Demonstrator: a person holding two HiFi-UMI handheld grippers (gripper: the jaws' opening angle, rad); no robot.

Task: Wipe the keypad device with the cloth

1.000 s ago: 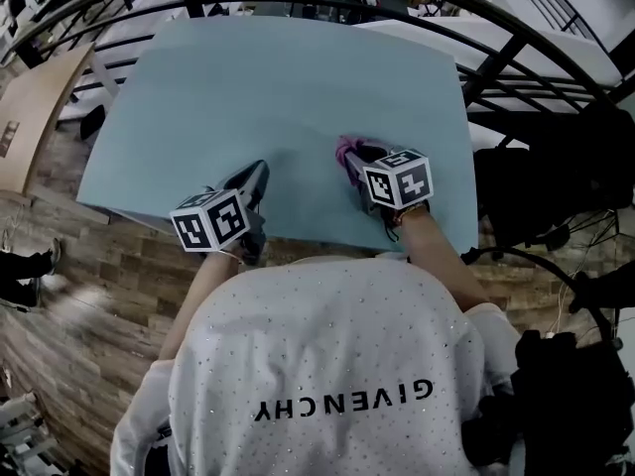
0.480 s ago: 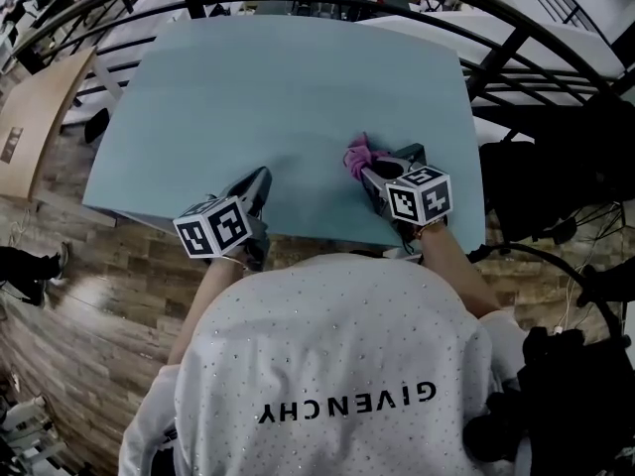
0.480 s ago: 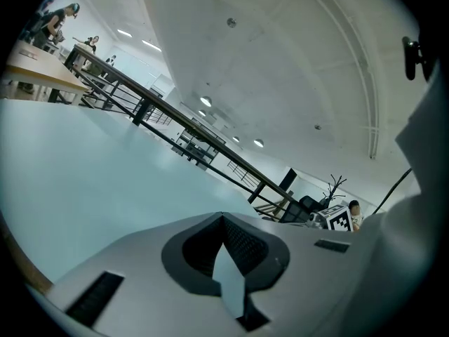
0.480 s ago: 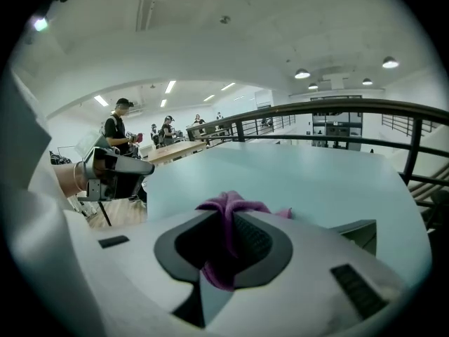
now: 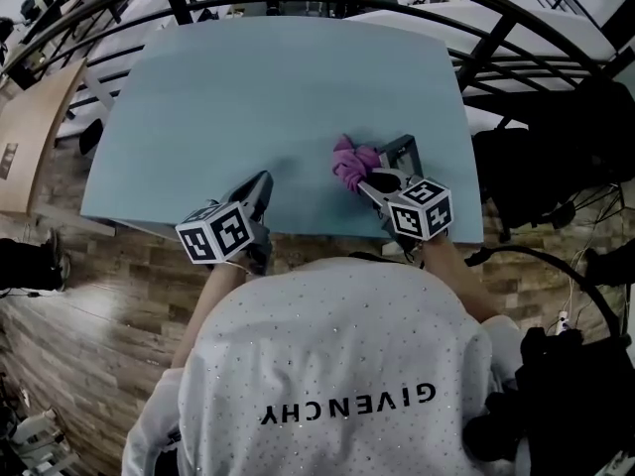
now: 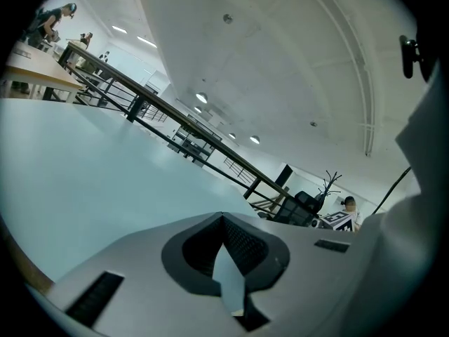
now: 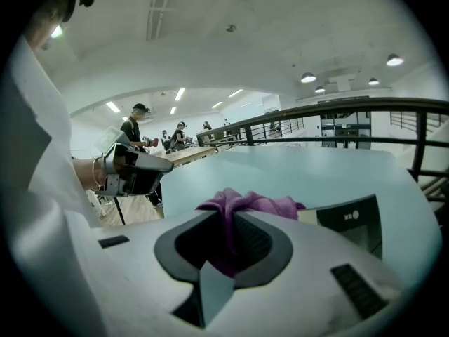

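My right gripper (image 5: 369,178) is shut on a purple cloth (image 5: 349,161), which is bunched on the blue table (image 5: 288,77) near its front right. In the right gripper view the cloth (image 7: 245,204) hangs from the pinched jaws of the right gripper (image 7: 229,217). The keypad device (image 5: 402,152), dark grey with a pale frame, lies just right of the cloth; the same device (image 7: 349,220) shows beside the jaws, touching the cloth's edge. My left gripper (image 5: 254,194) rests at the table's front edge, shut and empty, well left of the cloth. The left gripper (image 6: 223,217) faces bare tabletop.
Black railings (image 5: 496,43) curve round the table's far and right sides. A dark chair or bag (image 5: 536,167) stands to the right. Wooden floor (image 5: 89,286) lies below the front edge. Other tables and people (image 7: 137,128) are far off.
My right gripper has drawn back toward the near right with the cloth, uncovering the keypad device beside it. The left gripper has hardly moved.
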